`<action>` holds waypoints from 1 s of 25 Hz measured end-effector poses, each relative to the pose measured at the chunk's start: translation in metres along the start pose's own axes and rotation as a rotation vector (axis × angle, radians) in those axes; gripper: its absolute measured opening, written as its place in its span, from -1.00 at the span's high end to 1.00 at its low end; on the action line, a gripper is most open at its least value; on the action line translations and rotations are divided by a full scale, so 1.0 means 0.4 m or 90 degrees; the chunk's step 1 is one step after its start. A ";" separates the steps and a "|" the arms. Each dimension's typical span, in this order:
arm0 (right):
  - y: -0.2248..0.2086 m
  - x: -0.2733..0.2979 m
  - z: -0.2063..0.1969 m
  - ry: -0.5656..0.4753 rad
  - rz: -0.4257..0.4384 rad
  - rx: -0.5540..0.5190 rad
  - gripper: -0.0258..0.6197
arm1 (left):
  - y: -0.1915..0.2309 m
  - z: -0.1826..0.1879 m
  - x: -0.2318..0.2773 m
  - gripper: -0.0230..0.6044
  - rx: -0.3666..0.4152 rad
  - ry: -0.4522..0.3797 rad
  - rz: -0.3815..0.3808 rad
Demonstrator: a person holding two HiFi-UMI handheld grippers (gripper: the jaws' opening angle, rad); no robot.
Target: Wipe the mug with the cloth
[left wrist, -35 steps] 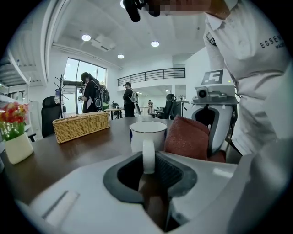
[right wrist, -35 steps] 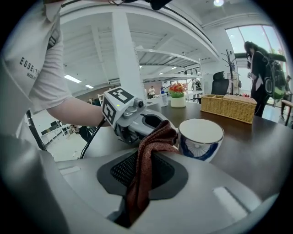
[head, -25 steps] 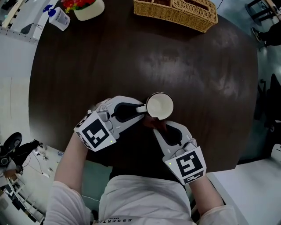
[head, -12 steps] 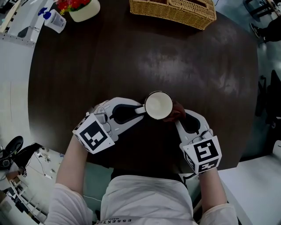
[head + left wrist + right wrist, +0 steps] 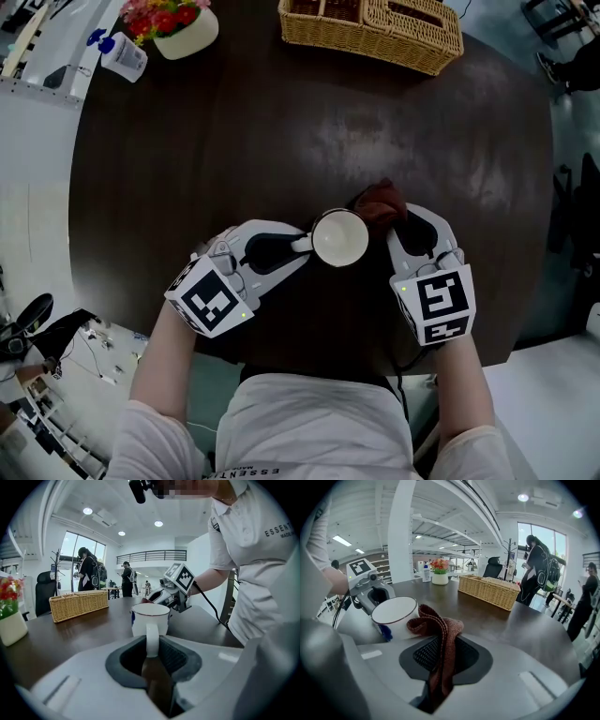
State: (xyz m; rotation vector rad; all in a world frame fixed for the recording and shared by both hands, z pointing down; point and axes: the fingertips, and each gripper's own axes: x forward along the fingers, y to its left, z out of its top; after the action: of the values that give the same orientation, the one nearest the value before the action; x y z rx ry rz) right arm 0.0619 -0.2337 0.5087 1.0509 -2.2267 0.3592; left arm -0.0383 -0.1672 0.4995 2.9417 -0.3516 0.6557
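A white mug (image 5: 340, 237) with a dark rim stands upright near the front of the dark round table (image 5: 281, 122). My left gripper (image 5: 298, 246) is shut on the mug's handle (image 5: 151, 639), from the left. My right gripper (image 5: 392, 217) is shut on a reddish-brown cloth (image 5: 380, 202), which bunches against the mug's right far side. In the right gripper view the cloth (image 5: 440, 639) hangs pinched between the jaws, its folded top touching the mug (image 5: 393, 616). In the left gripper view the mug (image 5: 150, 619) stands just past the jaws, with the right gripper (image 5: 157, 597) behind it.
A wicker basket (image 5: 375, 28) sits at the table's far edge. A white pot of flowers (image 5: 178, 23) and a small bottle (image 5: 122, 52) stand at the far left. People stand in the room beyond the table (image 5: 89, 573).
My right gripper has carried the cloth from the mug's near side round to its right far side. The mug and left gripper have barely shifted.
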 end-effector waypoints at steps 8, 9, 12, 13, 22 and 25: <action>0.039 0.012 0.016 -0.011 0.038 -0.017 0.66 | -0.005 0.003 0.001 0.68 -0.017 0.002 0.007; 0.054 0.013 0.014 -0.009 0.051 -0.026 0.66 | -0.003 0.003 0.001 0.68 -0.018 0.000 0.008; 0.083 0.006 0.001 0.001 0.070 -0.057 0.67 | 0.003 -0.001 0.000 0.68 -0.018 0.000 0.013; 0.092 0.001 -0.006 0.004 0.077 -0.066 0.67 | 0.006 -0.002 -0.001 0.68 -0.021 0.002 0.015; 0.171 -0.055 -0.051 0.013 0.135 -0.073 0.67 | 0.012 -0.010 -0.006 0.68 -0.013 0.007 0.027; 0.195 -0.072 -0.065 0.013 0.158 -0.057 0.67 | 0.014 -0.009 -0.003 0.68 -0.004 0.009 0.030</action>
State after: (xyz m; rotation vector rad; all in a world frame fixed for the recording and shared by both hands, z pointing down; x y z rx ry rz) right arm 0.0270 -0.1538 0.5117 0.7223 -2.3375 0.3711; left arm -0.0422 -0.1717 0.5023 2.9289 -0.4214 0.6803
